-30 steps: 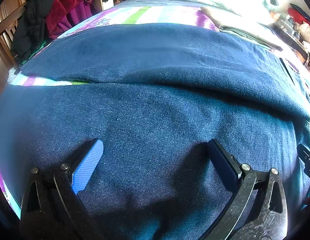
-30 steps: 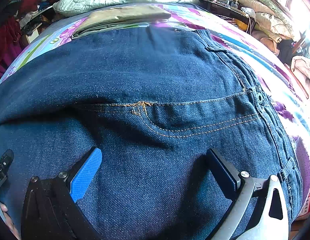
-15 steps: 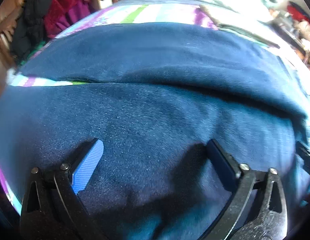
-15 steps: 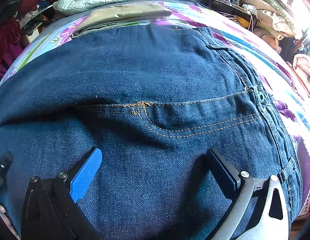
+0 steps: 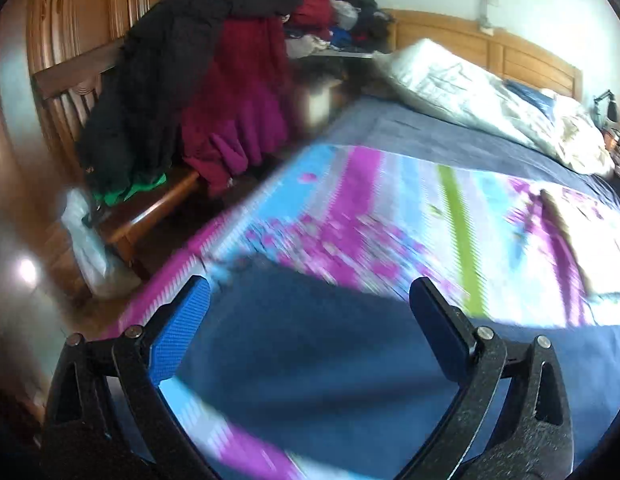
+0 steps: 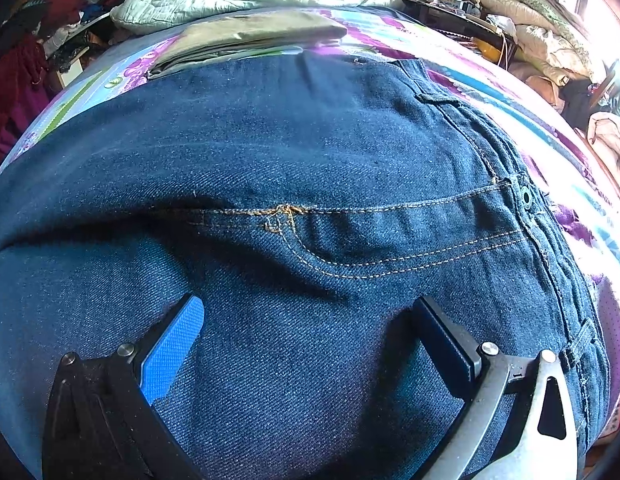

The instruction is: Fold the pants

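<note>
— Where are your dark blue denim pants (image 6: 310, 152)?
— Spread flat on the striped purple-and-blue bedsheet (image 5: 389, 208), your right gripper (image 6: 306, 320) over the crotch seam.
— And your jaws?
— Both wide apart, holding nothing; your left gripper (image 5: 310, 300) is over a blurred leg end.

The left gripper (image 5: 310, 300) swings away from the broad denim it faced a second ago: its view now blurs with motion and looks toward 10 o'clock. Only a leg end of the jeans (image 5: 310, 344) fills the space between its spread fingers. The striped bedsheet (image 5: 389, 208) now takes the middle of its view, and a wooden chair (image 5: 70, 96) heaped with dark and red clothes (image 5: 214, 92) appears at 11 o'clock.
</note>
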`<action>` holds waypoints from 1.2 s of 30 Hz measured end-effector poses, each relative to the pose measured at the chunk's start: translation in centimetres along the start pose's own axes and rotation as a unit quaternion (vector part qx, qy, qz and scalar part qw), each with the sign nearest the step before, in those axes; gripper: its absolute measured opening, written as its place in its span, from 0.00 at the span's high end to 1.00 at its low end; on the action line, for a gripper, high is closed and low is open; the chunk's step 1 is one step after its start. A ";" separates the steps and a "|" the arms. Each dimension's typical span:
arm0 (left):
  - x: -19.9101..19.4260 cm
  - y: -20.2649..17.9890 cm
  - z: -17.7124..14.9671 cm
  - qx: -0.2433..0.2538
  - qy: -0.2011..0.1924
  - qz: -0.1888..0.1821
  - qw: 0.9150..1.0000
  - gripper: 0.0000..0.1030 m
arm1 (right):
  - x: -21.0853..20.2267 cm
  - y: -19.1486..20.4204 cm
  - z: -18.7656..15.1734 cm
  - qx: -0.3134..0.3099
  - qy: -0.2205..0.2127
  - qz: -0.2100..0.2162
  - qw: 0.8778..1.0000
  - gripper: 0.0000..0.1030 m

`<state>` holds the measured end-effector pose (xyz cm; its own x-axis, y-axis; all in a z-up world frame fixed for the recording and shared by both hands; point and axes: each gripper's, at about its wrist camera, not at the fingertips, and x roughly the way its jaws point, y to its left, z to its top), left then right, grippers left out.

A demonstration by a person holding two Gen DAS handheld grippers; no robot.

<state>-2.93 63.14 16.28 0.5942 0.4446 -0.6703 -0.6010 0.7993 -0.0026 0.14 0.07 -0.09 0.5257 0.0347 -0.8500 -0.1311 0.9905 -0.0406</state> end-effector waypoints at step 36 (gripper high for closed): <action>16.8 5.5 -2.2 -0.032 0.100 -0.012 0.994 0.71 | -1.0 -12.8 14.7 0.045 -0.106 -0.030 0.993 0.00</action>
<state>2.63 74.12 3.38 0.4938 0.3311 -0.8041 -0.6252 0.7779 -0.0637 13.61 -10.67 9.02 0.6961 -0.0063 -0.7179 -0.0237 0.9992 -0.0318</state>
